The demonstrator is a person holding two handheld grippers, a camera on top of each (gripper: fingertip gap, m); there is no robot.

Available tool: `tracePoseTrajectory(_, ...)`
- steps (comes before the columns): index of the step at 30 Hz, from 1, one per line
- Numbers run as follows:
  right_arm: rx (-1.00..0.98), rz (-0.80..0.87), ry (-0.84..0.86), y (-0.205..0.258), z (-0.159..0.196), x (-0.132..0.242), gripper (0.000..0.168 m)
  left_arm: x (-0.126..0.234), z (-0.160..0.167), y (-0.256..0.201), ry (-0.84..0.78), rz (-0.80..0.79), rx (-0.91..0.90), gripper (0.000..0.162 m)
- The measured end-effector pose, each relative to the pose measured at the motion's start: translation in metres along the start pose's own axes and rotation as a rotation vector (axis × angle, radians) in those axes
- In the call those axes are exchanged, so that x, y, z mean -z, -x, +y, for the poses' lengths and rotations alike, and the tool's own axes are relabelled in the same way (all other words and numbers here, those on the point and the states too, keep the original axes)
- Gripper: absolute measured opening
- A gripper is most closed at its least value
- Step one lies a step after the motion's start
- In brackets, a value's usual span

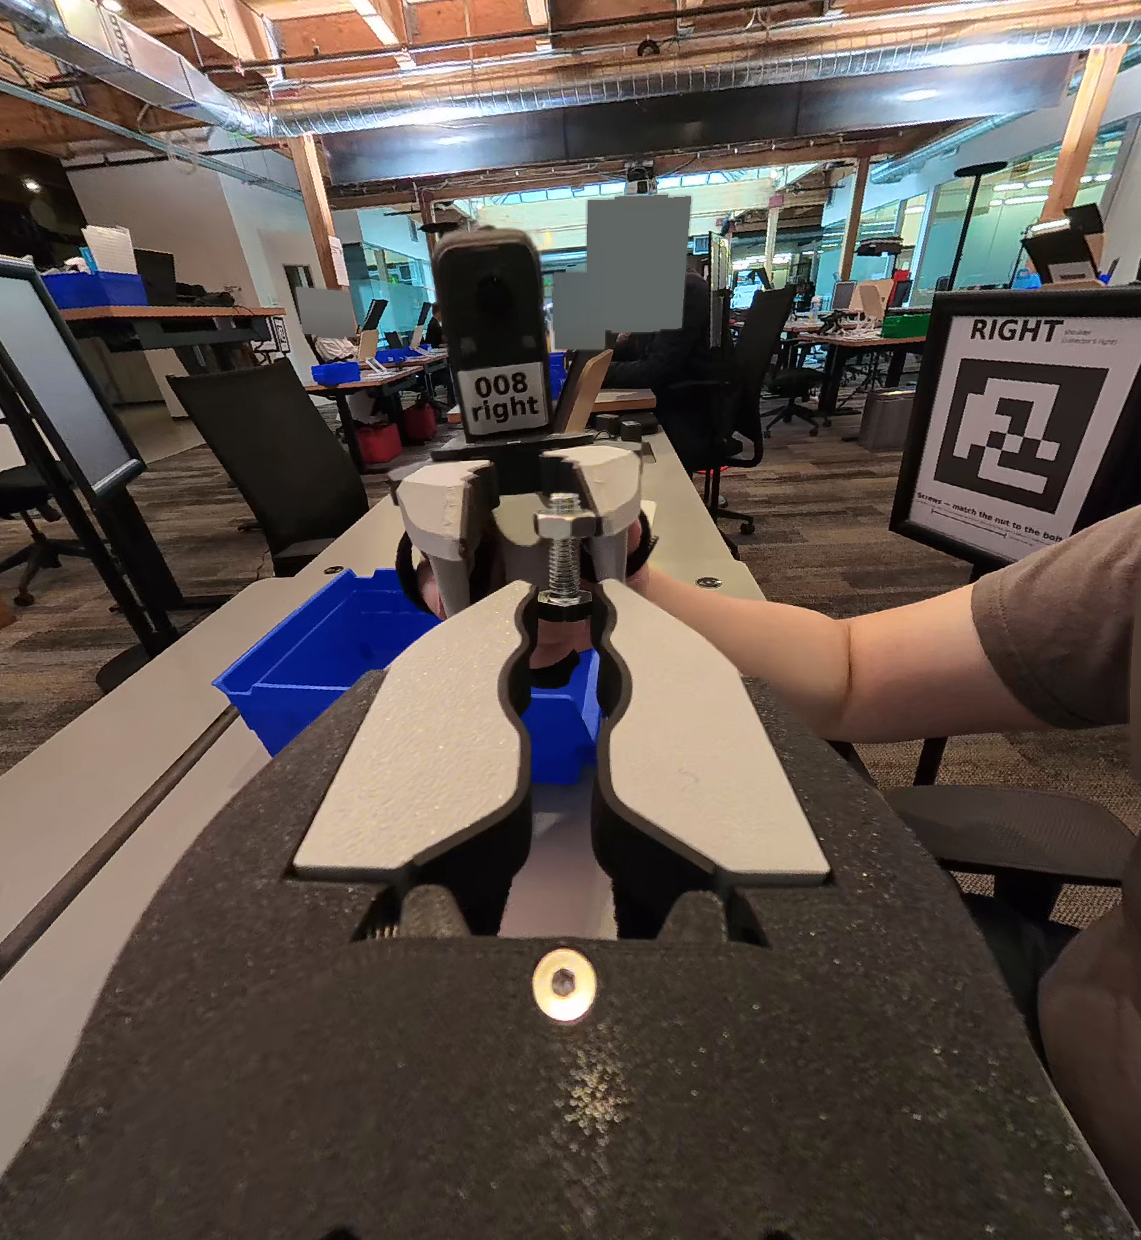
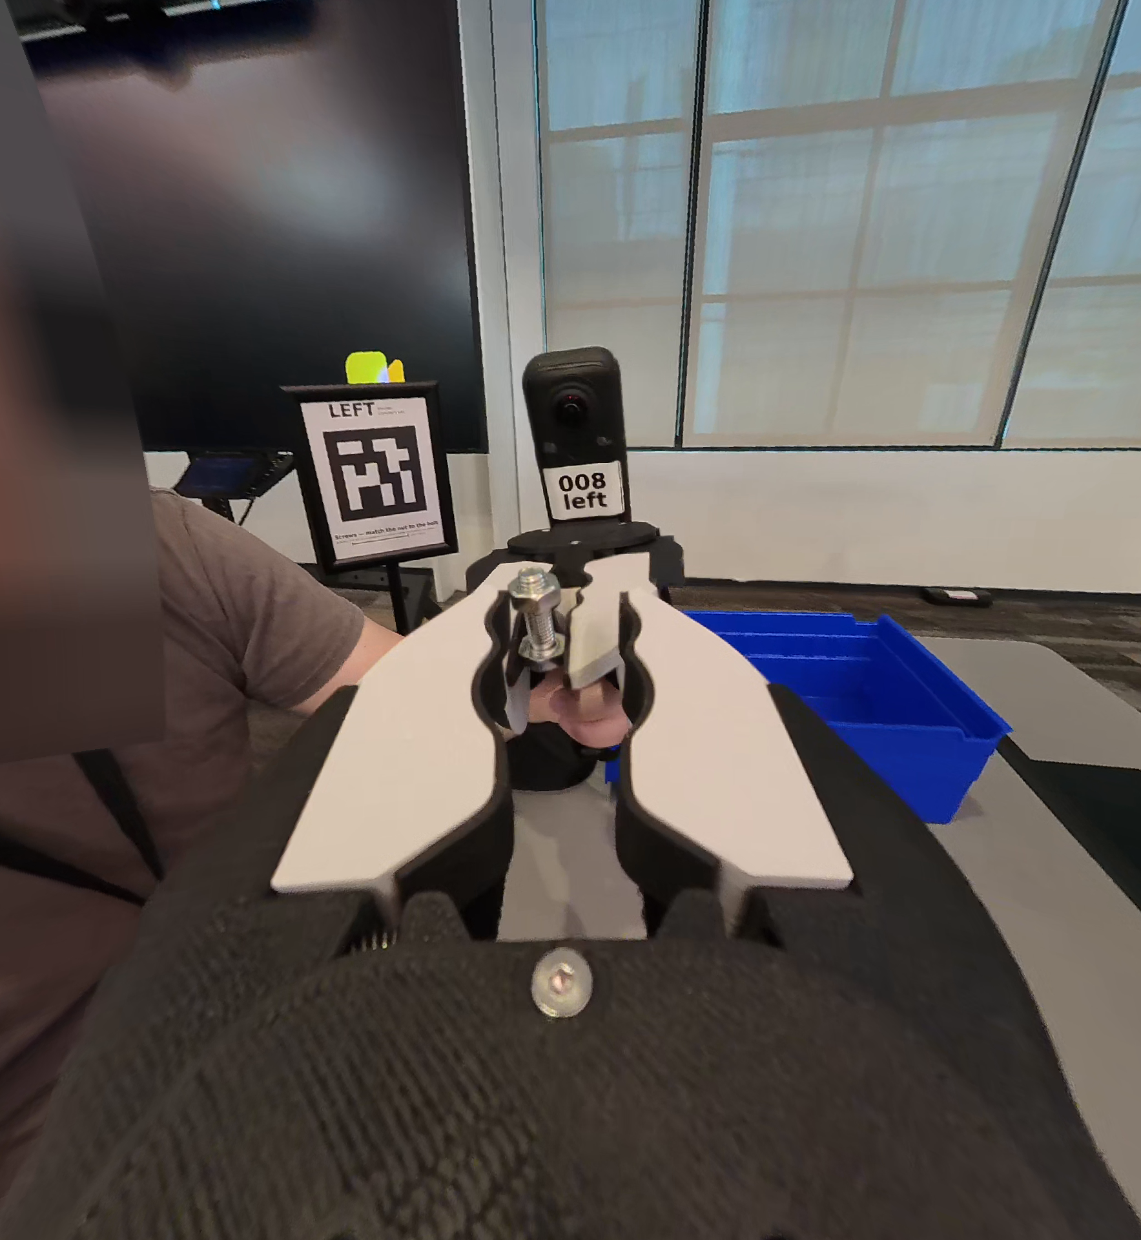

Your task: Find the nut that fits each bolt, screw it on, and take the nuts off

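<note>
A silver bolt [image 1: 564, 563] stands upright in mid-air, head down, with a silver hex nut [image 1: 564, 525] threaded near its top. My left gripper [image 1: 564, 600] is shut on the bolt's head. My right gripper [image 1: 540, 510] faces it, its fingers on either side of the nut. In the right wrist view the nut [image 2: 534, 592] lies against one finger of my right gripper [image 2: 567, 594], and a clear gap shows on the other side, so its jaws stand slightly open. The bolt [image 2: 539, 624] and my left gripper [image 2: 547, 654] show through that gap.
A blue plastic bin [image 1: 326, 644] sits on the grey table [image 1: 84, 771] under the grippers; it also shows in the right wrist view [image 2: 889, 678]. A framed marker sign [image 1: 1024, 416] stands to one side, another [image 2: 376, 470] to the other. A person's forearm [image 1: 822, 664] reaches in.
</note>
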State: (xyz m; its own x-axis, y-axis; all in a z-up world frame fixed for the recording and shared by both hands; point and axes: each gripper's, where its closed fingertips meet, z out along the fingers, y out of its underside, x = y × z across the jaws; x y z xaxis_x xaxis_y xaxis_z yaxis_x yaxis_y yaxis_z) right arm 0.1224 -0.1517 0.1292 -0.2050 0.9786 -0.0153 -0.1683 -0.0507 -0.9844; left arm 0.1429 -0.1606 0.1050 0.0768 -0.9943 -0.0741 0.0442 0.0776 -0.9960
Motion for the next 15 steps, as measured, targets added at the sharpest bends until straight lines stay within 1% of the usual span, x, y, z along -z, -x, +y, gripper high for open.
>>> tracePoseTrajectory(5, -0.042, -0.006, -0.046, -0.006, -0.006, 0.01, 0.031, 0.002, -0.004, -0.001, -0.016, 0.015, 0.007, 0.014)
tracePoseTrajectory(9, -0.029, -0.059, -0.047, 0.008, -0.007, 0.001, 0.031, 0.001, -0.002, -0.002, -0.011, 0.021, 0.013, 0.014)
tracePoseTrajectory(12, -0.005, -0.042, -0.01, 0.009, -0.002, -0.006, 0.031, 0.0, -0.001, -0.004, -0.009, 0.03, 0.012, 0.014)
tracePoseTrajectory(15, -0.019, -0.05, -0.022, 0.007, -0.003, -0.002, 0.032, 0.0, -0.003, -0.007, -0.013, 0.04, 0.004, 0.014)
